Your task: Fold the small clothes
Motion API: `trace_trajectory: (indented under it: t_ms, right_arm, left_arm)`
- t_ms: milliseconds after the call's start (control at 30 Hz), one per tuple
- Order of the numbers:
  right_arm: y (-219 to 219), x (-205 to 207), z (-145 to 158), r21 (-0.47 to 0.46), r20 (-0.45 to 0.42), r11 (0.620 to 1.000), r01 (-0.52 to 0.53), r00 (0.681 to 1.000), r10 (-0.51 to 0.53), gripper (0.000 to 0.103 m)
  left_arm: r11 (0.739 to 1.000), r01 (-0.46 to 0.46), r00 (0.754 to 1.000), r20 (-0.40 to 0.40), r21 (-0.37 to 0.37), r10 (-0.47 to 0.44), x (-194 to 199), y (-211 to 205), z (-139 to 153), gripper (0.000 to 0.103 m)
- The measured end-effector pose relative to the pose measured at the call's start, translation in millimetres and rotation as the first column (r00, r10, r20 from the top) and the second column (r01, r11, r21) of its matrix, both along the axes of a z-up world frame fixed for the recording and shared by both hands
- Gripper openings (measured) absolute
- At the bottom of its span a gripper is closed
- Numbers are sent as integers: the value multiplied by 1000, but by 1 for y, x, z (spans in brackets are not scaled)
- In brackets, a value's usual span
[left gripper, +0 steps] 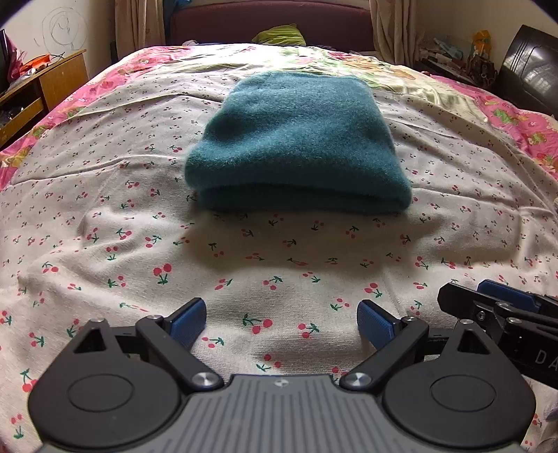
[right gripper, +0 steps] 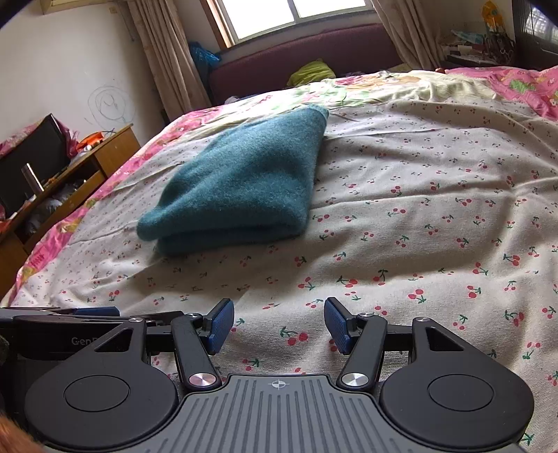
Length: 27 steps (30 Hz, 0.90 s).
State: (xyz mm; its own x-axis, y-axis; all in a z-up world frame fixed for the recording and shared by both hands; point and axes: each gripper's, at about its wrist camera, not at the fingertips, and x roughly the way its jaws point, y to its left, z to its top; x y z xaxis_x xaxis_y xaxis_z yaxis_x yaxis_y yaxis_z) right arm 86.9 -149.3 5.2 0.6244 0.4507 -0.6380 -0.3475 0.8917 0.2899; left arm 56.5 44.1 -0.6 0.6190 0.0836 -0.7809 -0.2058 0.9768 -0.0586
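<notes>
A teal fleece garment (left gripper: pixel 296 139) lies folded into a thick rectangle on the cherry-print bedsheet (left gripper: pixel 139 216), its folded edge towards me. My left gripper (left gripper: pixel 281 324) hovers over bare sheet in front of it, open wide with nothing between the pads. In the right wrist view the same garment (right gripper: pixel 240 184) lies ahead and to the left. My right gripper (right gripper: pixel 279 324) is open and empty over the sheet (right gripper: pixel 418 226), well short of the cloth. The two grippers sit side by side; one of the right gripper's pads (left gripper: pixel 505 296) shows at the left view's right edge.
A maroon headboard (left gripper: pixel 272 24) and a green pillow (left gripper: pixel 279 35) lie at the far end of the bed. A wooden desk (right gripper: pixel 87 163) with clutter stands along the left side. A dark cabinet (left gripper: pixel 530 66) and cluttered shelf stand at the right. A pink quilt (left gripper: pixel 523 118) borders the sheet.
</notes>
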Motion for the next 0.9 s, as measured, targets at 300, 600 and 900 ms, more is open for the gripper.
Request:
trace_trajectory:
  t_ms: [300, 600, 900]
  right_arm:
    - [-1, 1, -8, -24, 2, 1000, -1, 1000, 1, 60]
    - [0, 0, -4, -27, 10, 1000, -1, 1000, 1, 60]
    - [4, -6, 5, -46, 14, 999, 18, 1000, -17, 64]
  left_arm:
    - [1000, 5, 1000, -1, 4, -5, 0, -3, -1, 103]
    - [1000, 15, 1000, 3, 10, -15, 0, -6, -1, 103]
    - [999, 27, 1000, 9, 20, -27, -3, -8, 3, 103]
